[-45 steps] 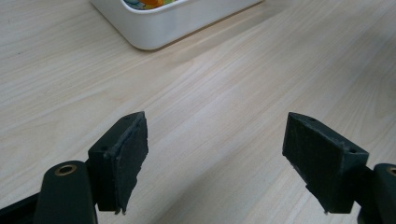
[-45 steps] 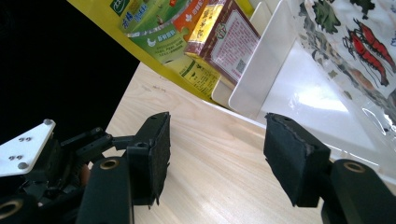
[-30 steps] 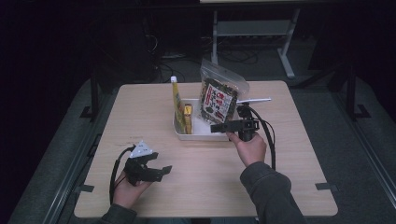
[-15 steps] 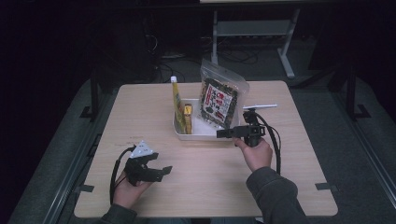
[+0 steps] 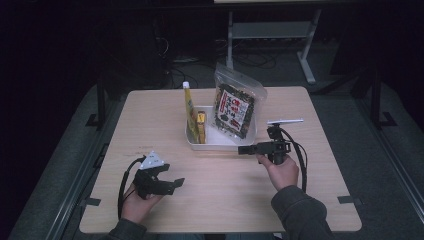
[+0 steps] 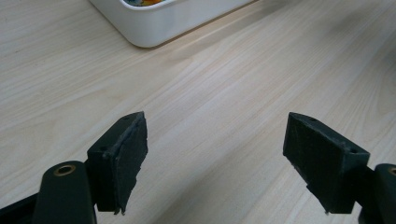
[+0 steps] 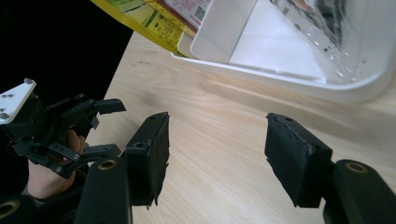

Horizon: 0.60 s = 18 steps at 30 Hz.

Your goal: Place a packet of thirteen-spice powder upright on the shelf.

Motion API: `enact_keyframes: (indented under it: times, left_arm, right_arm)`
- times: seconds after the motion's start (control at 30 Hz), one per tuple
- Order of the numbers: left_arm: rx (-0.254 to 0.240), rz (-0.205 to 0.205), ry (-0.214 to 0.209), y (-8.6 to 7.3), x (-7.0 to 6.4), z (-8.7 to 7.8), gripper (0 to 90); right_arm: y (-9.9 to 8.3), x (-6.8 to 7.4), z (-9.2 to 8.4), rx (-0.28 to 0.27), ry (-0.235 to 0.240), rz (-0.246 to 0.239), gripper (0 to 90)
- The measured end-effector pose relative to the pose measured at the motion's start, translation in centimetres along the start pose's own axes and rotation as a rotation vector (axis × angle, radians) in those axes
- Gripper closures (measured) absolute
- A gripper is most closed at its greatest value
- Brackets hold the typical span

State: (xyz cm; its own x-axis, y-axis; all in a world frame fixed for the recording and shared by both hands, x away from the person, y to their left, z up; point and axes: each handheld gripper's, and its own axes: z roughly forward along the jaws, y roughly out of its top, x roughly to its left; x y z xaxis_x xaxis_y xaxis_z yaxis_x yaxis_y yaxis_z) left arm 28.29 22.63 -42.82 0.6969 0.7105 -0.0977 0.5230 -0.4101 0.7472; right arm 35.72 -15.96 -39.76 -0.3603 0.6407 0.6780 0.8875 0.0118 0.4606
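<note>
Both the left gripper [image 6: 215,154] and right gripper [image 7: 217,154] are holding fingers apart over bare bench [image 5: 240,195], the white bin [image 7: 299,79] running off-frame in both gripper views.

The table [image 5: 150,115] has a pale wood-grain top, smooth and matt, with fine streaks that read clearly in the left gripper view. The white tray [image 7: 299,79], upper right of the right gripper view, looks like smooth plastic with a soft sheen. Standing in it, the snack bag [image 5: 235,107] is clear glossy film that catches the light, with a printed label inside. The yellow packets [image 5: 192,117] beside it look like glossy printed foil or plastic. The right gripper [image 7: 217,158] has matt black plastic jaws faced with rough, frayed-edged dark pads; the left gripper [image 6: 219,163] looks the same.
</note>
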Motion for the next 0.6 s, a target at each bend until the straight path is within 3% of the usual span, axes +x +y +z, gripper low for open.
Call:
enact_keyframes:
  times: [0.6]
  left_arm:
    - [0.005, 0.002, -0.007, 0.0, 0.0, 0.1, 20.9]
  right_arm:
    - [-2.4, -2.5, -1.2, 0.004, 0.006, 0.022, 38.3]
